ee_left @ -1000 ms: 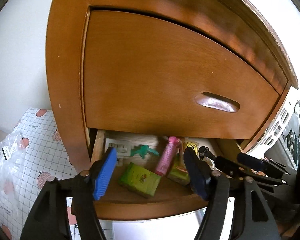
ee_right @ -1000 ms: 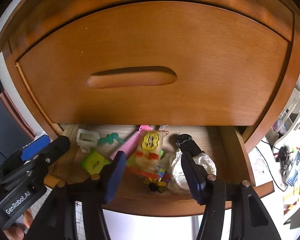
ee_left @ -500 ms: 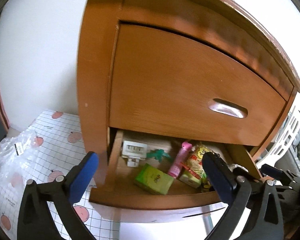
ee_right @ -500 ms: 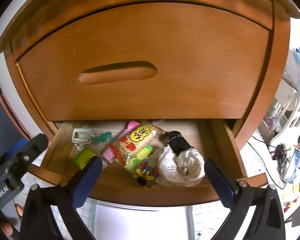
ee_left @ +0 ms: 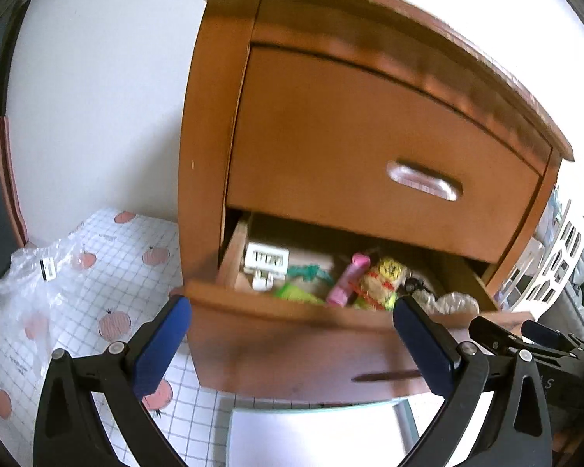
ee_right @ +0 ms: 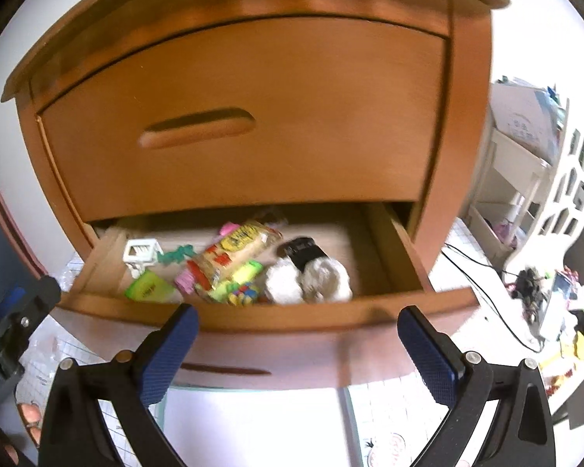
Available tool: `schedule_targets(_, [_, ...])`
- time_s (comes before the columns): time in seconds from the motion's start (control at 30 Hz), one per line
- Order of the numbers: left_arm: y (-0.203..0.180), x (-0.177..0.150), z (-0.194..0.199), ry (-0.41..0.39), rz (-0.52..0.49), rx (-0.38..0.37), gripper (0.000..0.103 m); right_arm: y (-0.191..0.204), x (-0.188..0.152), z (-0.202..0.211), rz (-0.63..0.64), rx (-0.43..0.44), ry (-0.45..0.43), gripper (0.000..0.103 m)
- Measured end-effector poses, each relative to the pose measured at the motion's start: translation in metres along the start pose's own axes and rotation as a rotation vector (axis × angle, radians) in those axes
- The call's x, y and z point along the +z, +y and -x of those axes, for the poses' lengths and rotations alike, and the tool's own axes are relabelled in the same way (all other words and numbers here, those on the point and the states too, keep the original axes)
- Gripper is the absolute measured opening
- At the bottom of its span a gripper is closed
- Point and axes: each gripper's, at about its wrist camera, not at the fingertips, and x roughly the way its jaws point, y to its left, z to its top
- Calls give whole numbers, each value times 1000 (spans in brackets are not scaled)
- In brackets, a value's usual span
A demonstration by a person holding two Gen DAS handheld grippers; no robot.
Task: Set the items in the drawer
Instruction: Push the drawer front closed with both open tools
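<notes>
The lower drawer [ee_right: 331, 317] of a wooden nightstand stands pulled out. Inside lie a white plug adapter [ee_right: 140, 250], a green box [ee_right: 148, 292], a pink tube [ee_right: 186, 281], a yellow snack pack [ee_right: 235, 249], a small colourful toy [ee_right: 245, 295] and a white cloth bundle [ee_right: 315, 278] with a black tag. In the left wrist view the same drawer [ee_left: 261, 305] shows the adapter [ee_left: 266, 260] and snack pack [ee_left: 381, 280]. My left gripper [ee_left: 292, 336] and right gripper [ee_right: 298, 346] both hover open before the drawer front, nothing between their blue pads.
The upper drawer [ee_right: 253, 109] is closed. A clear plastic bag [ee_left: 23, 292] lies on the fruit-patterned mat at the left. A white lattice rack [ee_right: 564, 190], cables and small clutter [ee_right: 541, 292] sit to the right. A white surface [ee_left: 311, 436] lies below the drawer.
Both grippers have opened wide and drawn back out of the drawer, so the whole nightstand and the drawer front now show. The items stay lying in the drawer.
</notes>
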Motion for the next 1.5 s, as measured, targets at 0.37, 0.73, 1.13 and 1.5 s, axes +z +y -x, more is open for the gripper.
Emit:
schedule_targets(0.37, [-3, -16, -30, 76, -15, 36, 103, -6, -20, -20, -17, -2, 64, 103])
schedule_targets(0.73, [-4, -6, -60, 84, -16, 38, 103, 6, -13, -39, 7, 10, 60, 103])
schedule_targets(1.13, [-7, 7, -90, 98, -13, 46, 103, 14, 1, -69, 13, 22, 65, 103])
schedule_targets(1.5, [-12, 9, -96, 123, -9, 61, 103, 19, -5, -72, 15, 7, 71, 103])
